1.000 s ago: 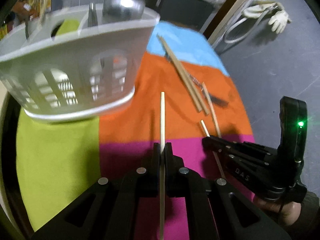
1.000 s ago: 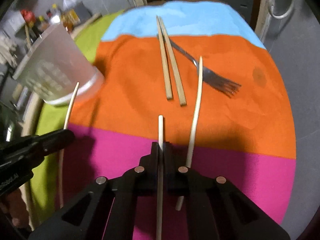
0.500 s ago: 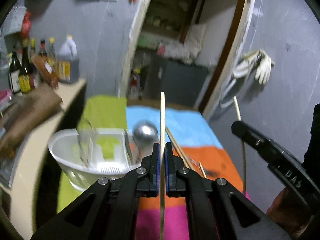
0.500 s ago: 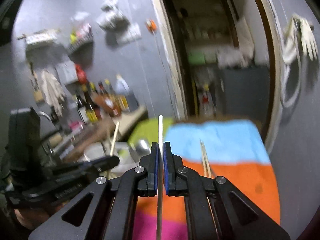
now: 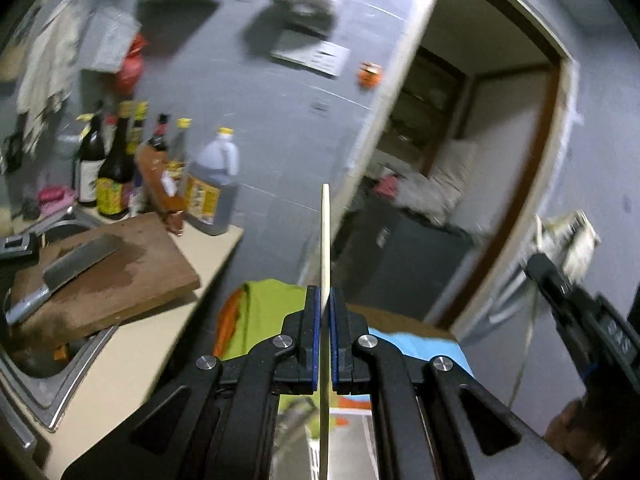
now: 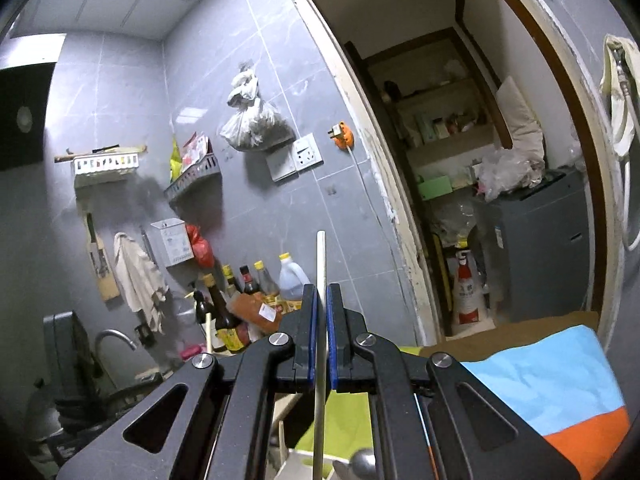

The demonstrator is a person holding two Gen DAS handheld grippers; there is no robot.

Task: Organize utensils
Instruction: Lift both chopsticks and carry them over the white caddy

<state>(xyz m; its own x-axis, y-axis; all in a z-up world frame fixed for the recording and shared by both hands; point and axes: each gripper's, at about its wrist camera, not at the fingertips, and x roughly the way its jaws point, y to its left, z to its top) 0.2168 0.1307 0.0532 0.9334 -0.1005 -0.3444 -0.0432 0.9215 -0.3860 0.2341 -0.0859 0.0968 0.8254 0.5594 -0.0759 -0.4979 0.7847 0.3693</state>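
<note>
My left gripper (image 5: pixel 325 300) pinches a pale, thin, straight chopstick (image 5: pixel 325 236). My right gripper (image 6: pixel 321 300) pinches a second pale chopstick (image 6: pixel 321 260), pointing forward.

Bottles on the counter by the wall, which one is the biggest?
The clear plastic jug with the yellow cap, handle and dark liquid, nearest the counter's end; the other bottles beside it are slimmer.
</note>
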